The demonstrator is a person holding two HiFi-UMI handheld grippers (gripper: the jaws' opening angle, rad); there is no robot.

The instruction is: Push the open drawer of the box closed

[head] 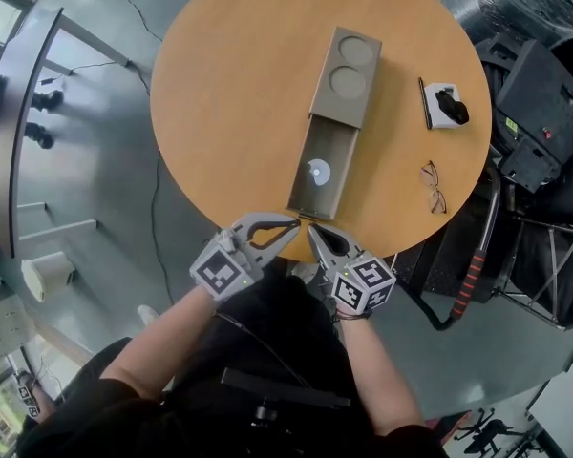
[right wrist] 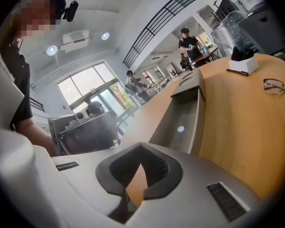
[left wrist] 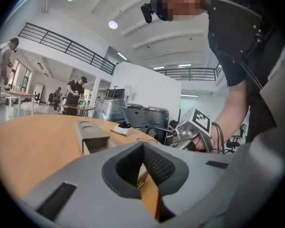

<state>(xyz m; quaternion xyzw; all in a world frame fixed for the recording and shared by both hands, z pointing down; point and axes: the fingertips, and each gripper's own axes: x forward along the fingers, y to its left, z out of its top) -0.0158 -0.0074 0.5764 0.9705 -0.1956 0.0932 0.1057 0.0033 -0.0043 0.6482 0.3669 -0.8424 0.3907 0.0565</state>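
A grey-brown box (head: pixel 349 72) with two round recesses in its lid lies on the round wooden table (head: pixel 229 113). Its drawer (head: pixel 336 175) is pulled out toward me, and a small white round thing (head: pixel 317 171) lies inside. Both grippers hover at the table's near edge, just short of the drawer's front end. My left gripper (head: pixel 293 224) is shut and empty, its tips pointing right. Beside it, my right gripper (head: pixel 312 229) is also shut and empty. The left gripper view shows the box (left wrist: pixel 88 129) ahead of the left gripper (left wrist: pixel 143 145). The right gripper view looks along the drawer (right wrist: pixel 192 120) past the right gripper (right wrist: pixel 141 148).
Eyeglasses (head: pixel 434 187) lie near the table's right edge. A white holder with a black object (head: pixel 448 105) and a dark pen (head: pixel 425 103) sit to the right of the box. Black cases (head: pixel 544 113) and a chair stand right of the table. People stand far off.
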